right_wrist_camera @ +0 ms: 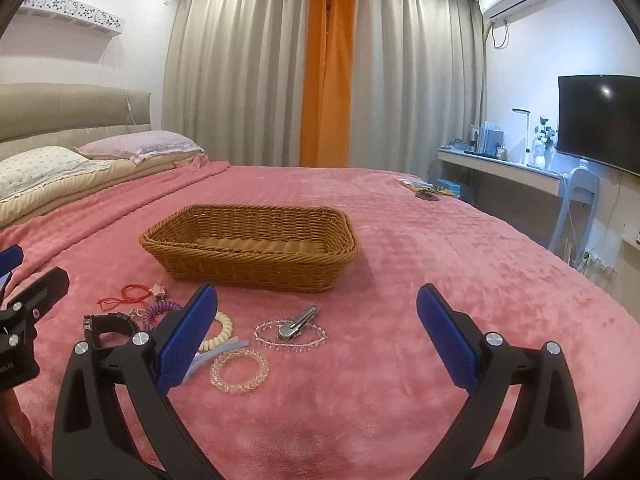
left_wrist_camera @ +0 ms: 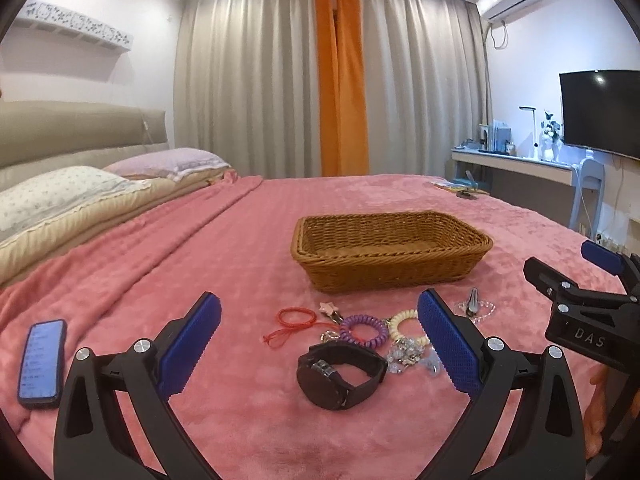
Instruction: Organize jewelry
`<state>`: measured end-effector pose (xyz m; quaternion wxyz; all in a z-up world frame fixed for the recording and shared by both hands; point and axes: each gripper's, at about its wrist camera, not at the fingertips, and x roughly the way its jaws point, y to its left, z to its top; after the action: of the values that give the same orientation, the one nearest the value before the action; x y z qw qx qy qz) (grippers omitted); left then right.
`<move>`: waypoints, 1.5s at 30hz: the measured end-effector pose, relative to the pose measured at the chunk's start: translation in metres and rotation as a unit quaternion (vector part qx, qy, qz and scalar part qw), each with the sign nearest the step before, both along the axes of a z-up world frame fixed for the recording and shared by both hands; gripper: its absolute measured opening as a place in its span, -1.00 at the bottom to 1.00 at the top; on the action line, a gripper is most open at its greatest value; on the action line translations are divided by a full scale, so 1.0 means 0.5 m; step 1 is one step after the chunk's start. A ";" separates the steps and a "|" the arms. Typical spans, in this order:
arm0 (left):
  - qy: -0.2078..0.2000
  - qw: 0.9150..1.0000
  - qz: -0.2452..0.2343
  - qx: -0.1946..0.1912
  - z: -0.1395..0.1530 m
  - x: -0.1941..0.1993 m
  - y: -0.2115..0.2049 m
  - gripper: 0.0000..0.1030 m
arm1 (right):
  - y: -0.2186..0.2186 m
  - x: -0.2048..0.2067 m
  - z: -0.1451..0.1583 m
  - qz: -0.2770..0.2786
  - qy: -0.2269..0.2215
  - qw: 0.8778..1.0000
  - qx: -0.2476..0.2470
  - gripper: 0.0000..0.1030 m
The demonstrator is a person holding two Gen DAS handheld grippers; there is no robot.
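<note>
Two claws, both spread wide with nothing between the blue pads. The left claw hangs low over the pink blanket, and in its own view a black watch sits right in the gap between the fingers, lower middle of the frame. The right claw hovers over a bare patch of blanket in its view, with the jewelry off to its lower left.

The pile itself, left wrist view: just above the watch there's a purple coil band, a pale yellow coil band beside it on the right, a red string loop to the left, and a little pink star charm above. Something sparkly and clear sits right of the watch, partly behind the right finger, so I can't tell exactly what it is.

In the right wrist view, a clear bead bracelet lies in the lower middle with a silver clip resting on top of it, and a clear coil band is just below and left, near the left finger.

The wicker basket sits on the bed beyond the pile, centre of frame, apart from all the pieces; what shows of its inside has no jewelry in it.

A phone with its screen lit lies at the lower left of the left view.
</note>
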<state>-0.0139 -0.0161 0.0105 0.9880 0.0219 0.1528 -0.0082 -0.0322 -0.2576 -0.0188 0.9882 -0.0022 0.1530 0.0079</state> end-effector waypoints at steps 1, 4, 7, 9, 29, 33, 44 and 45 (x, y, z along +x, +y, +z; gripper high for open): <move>-0.001 1.000 0.000 0.000 0.000 -0.001 0.001 0.85 | 0.000 -0.001 0.000 0.000 -0.001 1.000 0.001 0.85; -0.002 1.000 0.002 0.000 0.001 -0.002 -0.001 0.86 | 0.000 -0.002 0.001 -0.001 -0.001 1.000 0.001 0.85; 0.001 1.000 0.001 -0.002 0.001 0.000 0.001 0.86 | 0.000 -0.001 0.000 0.000 0.003 1.000 -0.001 0.85; 0.003 1.000 0.001 -0.004 0.000 0.001 0.003 0.86 | 0.002 0.000 0.002 0.002 0.004 1.000 -0.003 0.85; 0.009 1.000 0.001 -0.015 -0.012 0.001 0.011 0.86 | 0.011 0.003 0.002 0.003 0.007 1.000 -0.010 0.85; 0.019 0.999 0.003 -0.034 -0.019 0.009 0.026 0.86 | 0.011 0.013 -0.004 0.000 0.018 1.000 -0.010 0.85; 0.119 0.986 -0.015 -0.119 -0.044 0.053 0.094 0.73 | -0.016 0.057 -0.027 0.020 0.073 0.997 0.016 0.37; 0.134 0.983 -0.020 -0.127 -0.051 0.062 0.102 0.67 | -0.019 0.063 -0.032 0.022 0.082 0.996 0.020 0.30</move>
<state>0.0169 0.0349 -0.0151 0.9529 -0.1018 0.2812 -0.0500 -0.0005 -0.2670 -0.0347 0.9717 0.0150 0.2335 0.0327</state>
